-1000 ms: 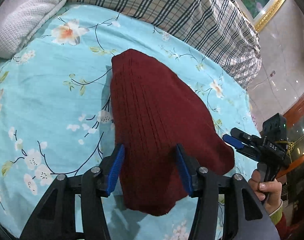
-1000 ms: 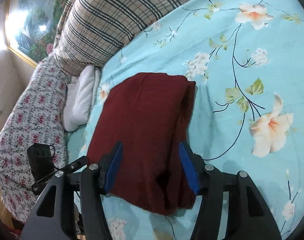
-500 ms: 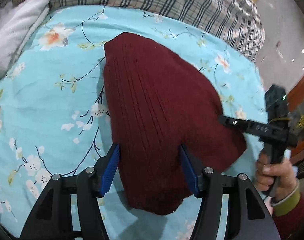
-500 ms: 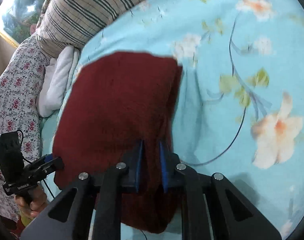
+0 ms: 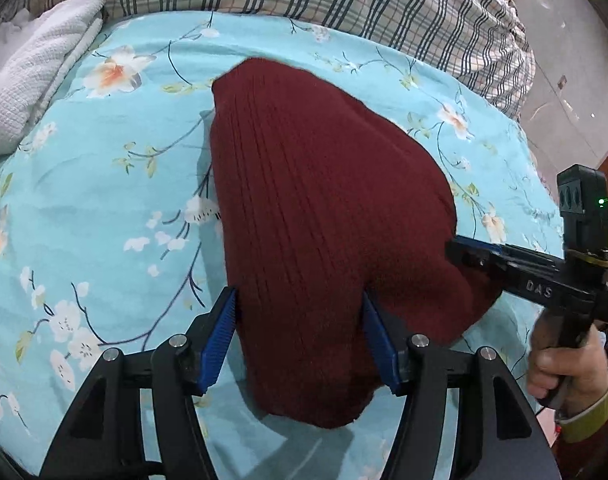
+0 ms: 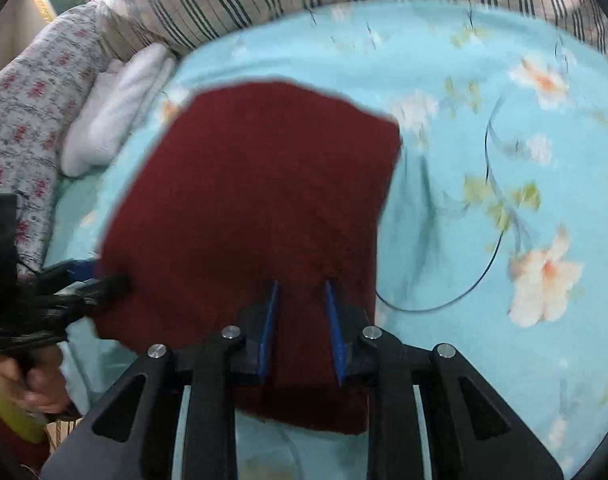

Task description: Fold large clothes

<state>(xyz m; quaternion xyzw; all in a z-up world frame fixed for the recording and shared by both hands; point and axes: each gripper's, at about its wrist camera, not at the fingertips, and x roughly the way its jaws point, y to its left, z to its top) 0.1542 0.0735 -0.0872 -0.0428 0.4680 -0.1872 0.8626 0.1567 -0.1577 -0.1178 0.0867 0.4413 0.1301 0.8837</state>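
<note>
1. Covering the bed is one turquoise floral sheet (image 5: 96, 208), with one plaid quilt (image 5: 343, 4) bunched along its far edge and one flower-print quilt (image 6: 28, 92) at the side.
2. One dark red knitted garment (image 5: 323, 208), already folded into a compact shape, lies flat near the middle of the sheet.
3. One white towel (image 5: 28, 80) sits folded by the plaid quilt, well apart from the garment.
4. Two grippers are at work. The left gripper (image 5: 300, 336) hovers over the garment's near end with its blue pads (image 5: 218, 336) spread wide, gripping nothing. The right gripper (image 6: 300, 328) has its pads (image 6: 268, 328) drawn close with a narrow gap between them (whether cloth is pinched there I cannot tell); from the left view its tip touches the garment's side edge.
5. Compared with a second ago, the right gripper's fingers have narrowed from wide apart and it has come in to the garment's edge; the left one is unchanged.
</note>
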